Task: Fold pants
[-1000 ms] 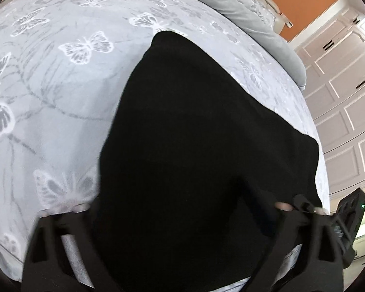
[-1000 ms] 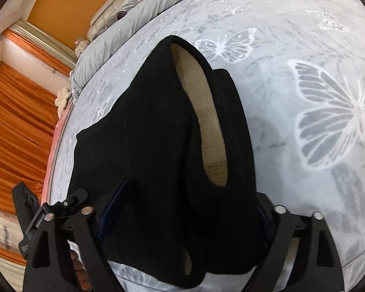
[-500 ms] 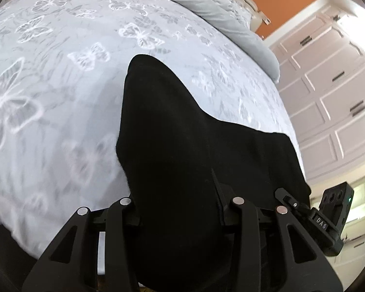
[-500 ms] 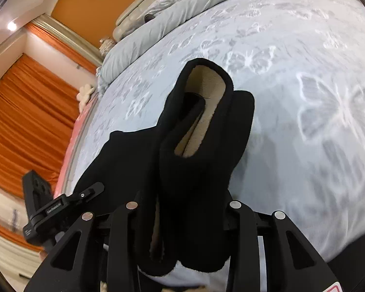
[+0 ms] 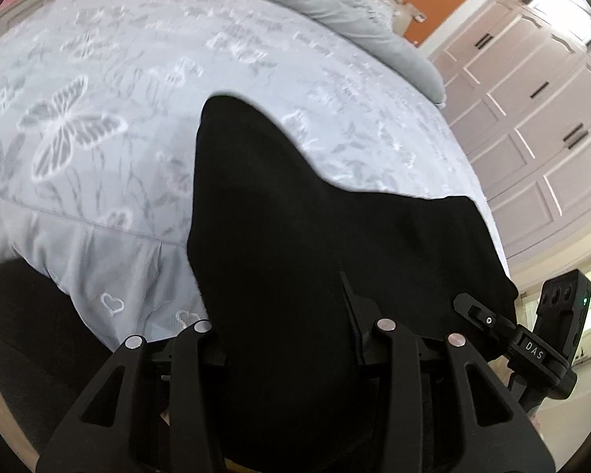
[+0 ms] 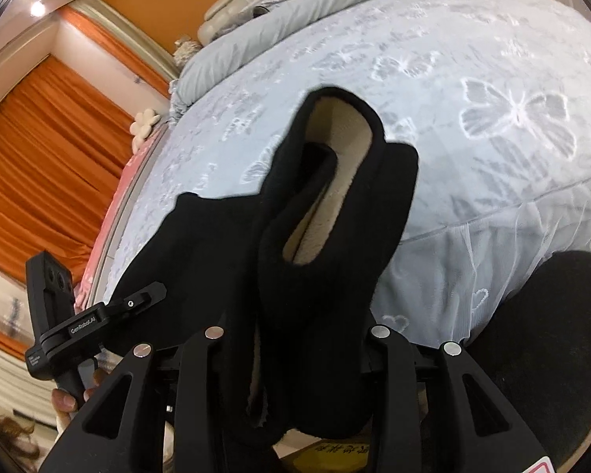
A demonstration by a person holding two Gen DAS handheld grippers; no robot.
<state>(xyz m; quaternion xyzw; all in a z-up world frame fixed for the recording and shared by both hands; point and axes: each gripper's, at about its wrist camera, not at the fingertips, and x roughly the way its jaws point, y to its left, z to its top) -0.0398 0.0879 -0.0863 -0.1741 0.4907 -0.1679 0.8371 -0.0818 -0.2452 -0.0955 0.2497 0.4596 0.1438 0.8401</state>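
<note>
Black pants [image 5: 295,213] with a cream fleece lining [image 6: 335,157] hang over the near edge of a bed, lifted at my end. My left gripper [image 5: 291,339] is shut on a thick bunch of the black cloth, which hides the fingertips. In the right wrist view my right gripper [image 6: 295,343] is shut on the waistband end [image 6: 315,276], where the lining shows inside the opening. The other gripper [image 5: 547,339] appears at the right edge of the left wrist view, and at the left [image 6: 71,323] of the right wrist view, held by a hand [image 6: 65,398].
The bed wears a grey cover with white butterflies [image 5: 98,90] and a sheer skirt [image 6: 492,276] at its edge. Grey pillows [image 5: 335,4] lie at the far end. White wardrobe doors [image 5: 532,90] stand on one side, orange curtains [image 6: 47,149] on the other.
Both grippers went from open around the cloth to shut on it. They then pulled back and up, dragging the pants toward the bed's near edge.
</note>
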